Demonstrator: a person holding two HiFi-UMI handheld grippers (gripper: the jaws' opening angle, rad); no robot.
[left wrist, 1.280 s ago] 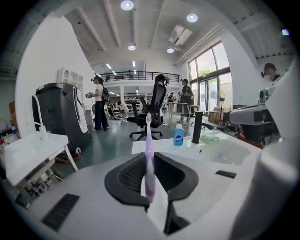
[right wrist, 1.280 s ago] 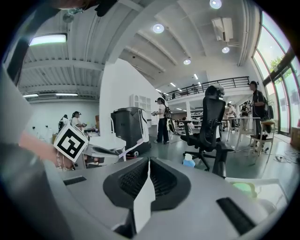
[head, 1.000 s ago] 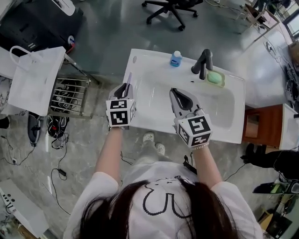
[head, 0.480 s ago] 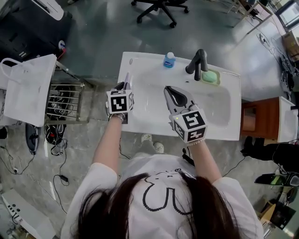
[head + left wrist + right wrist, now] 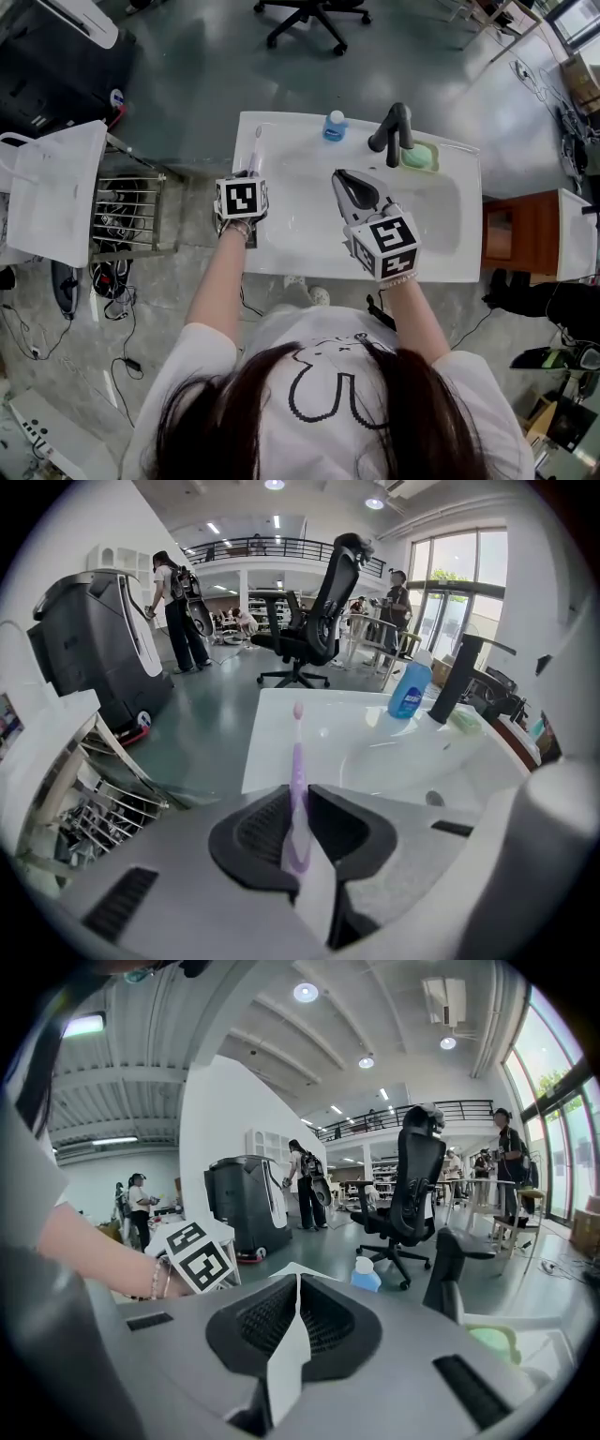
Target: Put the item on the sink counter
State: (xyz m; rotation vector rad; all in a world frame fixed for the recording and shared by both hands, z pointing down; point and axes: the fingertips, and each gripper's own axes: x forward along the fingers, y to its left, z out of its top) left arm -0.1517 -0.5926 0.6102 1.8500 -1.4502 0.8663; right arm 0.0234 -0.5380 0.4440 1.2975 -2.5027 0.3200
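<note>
one green soap (image 5: 418, 156) in its dish (image 5: 435, 162); purple toothbrush (image 5: 296, 757) in left tool (image 5: 298, 797)

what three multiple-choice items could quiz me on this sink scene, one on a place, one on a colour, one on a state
1. Where does the blue bottle stand?
A) on the back rim of the sink, beside the tap
B) down in the basin
C) on the floor

2. What colour is the handle of the toothbrush?
A) green
B) purple
C) black

3. What state is the left gripper in?
A) open and empty
B) shut on the toothbrush
C) shut and empty

Answers:
1 A: the head view shows the bottle on the rim next to the tap.
2 B: the left gripper view shows a purple handle.
3 B: in that view the jaws press on the handle from both sides.
</note>
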